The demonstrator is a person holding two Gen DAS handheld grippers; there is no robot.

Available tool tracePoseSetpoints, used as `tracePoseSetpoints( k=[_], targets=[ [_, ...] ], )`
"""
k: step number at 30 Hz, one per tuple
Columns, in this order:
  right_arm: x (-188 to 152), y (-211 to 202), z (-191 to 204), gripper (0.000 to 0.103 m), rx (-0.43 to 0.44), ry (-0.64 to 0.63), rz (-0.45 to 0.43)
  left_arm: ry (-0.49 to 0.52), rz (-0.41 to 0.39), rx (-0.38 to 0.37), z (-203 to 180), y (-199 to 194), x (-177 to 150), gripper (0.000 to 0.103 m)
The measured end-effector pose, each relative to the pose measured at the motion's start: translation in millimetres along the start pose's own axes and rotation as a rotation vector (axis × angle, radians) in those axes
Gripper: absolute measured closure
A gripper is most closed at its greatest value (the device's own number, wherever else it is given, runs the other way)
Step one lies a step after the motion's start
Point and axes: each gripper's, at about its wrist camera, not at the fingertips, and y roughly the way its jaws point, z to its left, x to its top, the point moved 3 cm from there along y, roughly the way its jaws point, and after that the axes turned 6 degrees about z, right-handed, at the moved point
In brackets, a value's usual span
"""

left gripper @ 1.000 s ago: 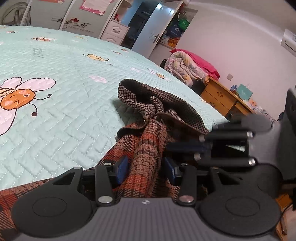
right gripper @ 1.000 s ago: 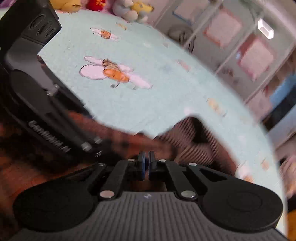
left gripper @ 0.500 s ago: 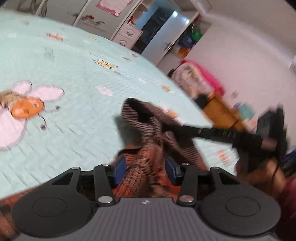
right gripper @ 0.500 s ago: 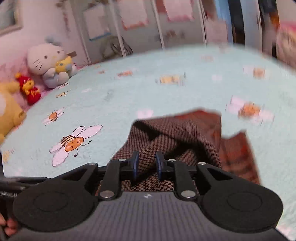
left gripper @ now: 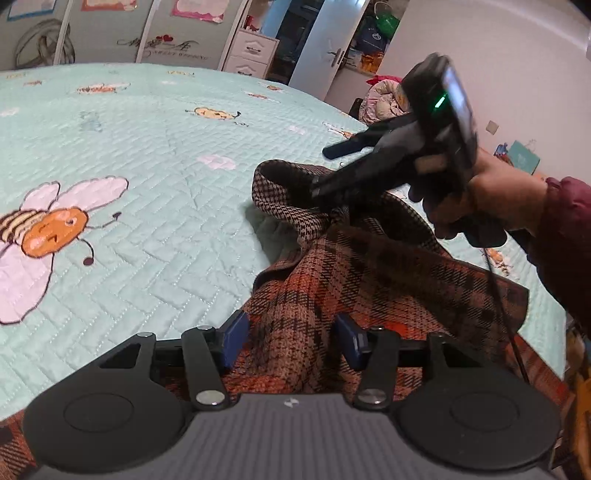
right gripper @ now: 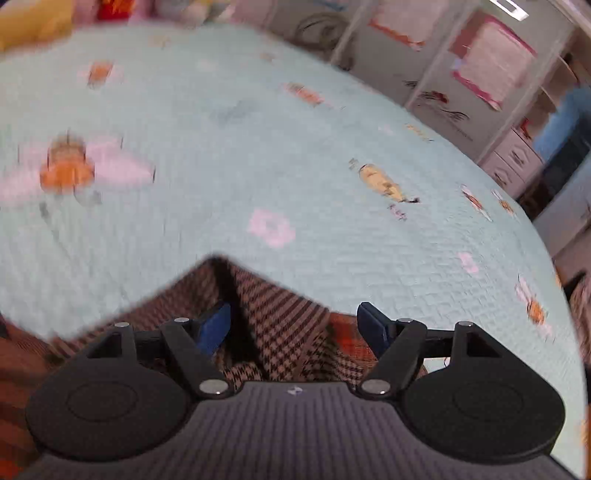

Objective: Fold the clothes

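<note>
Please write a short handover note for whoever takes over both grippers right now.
Left gripper: jaws apart, plaid garment bunched between the pads; a firm grip is not evident.
Right gripper: jaws have just been opening, pads clear of the houndstooth lining between them.
The garment lies crumpled on the bee-print quilt.
Done: no tidy fold visible.
Left: spread flat, then fold.

Home bedroom: quilted bee-print bed (left gripper: 155,155), wardrobe (left gripper: 110,33).

Plaid garment (left gripper: 369,280) lying bunched at lower centre on the bed (left gripper: 147,147), left tongs (left gripper: 291,339) straddling it, right tongs (left gripper: 332,170) hovering upper right
</note>
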Motion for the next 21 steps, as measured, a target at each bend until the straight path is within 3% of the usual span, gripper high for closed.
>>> tracePoseSetpoints(
  k=[2,3,4,7,10,12,13,16,18,20,21],
  targets=[
    [-4,9,0,0.092,-0.049,0.019,0.022,0.028,-0.004,0.014,-1,1,2,0.069],
    [-11,4,-7,0.092,-0.069,0.078,0.007,0.043,-0.005,0.012,-2,-1,4,0.088],
    [-21,-7,-15,0.093,-0.106,0.132,-0.015,0.059,-0.006,0.010,-3,-3,5,0.092],
    [-56,-64,-52,0.094,-0.174,0.317,-0.051,0.105,-0.040,-0.040,-5,-26,13,0.096],
    [-111,-152,-80,0.097,-0.196,0.454,-0.077,0.146,-0.072,-0.176,-5,-60,19,0.097],
    [-131,-188,-87,0.095,-0.185,0.478,-0.063,0.217,-0.015,-0.226,-14,-67,17,0.092],
    [-142,-193,-83,0.095,-0.182,0.477,-0.049,0.264,0.017,-0.214,-20,-66,14,0.090],
    [-167,-194,-71,0.076,-0.169,0.485,-0.010,0.397,0.076,-0.014,-42,-47,1,0.082],
    [-160,-163,-72,0.053,-0.178,0.528,-0.019,0.388,0.084,0.078,-49,-39,-4,0.082],
    [-159,-141,-71,0.052,-0.179,0.535,-0.011,0.352,0.074,0.100,-57,-47,-5,0.077],
    [-160,-140,-69,0.052,-0.178,0.545,-0.013,0.350,0.061,0.105,-61,-55,-7,0.070]
  ],
)
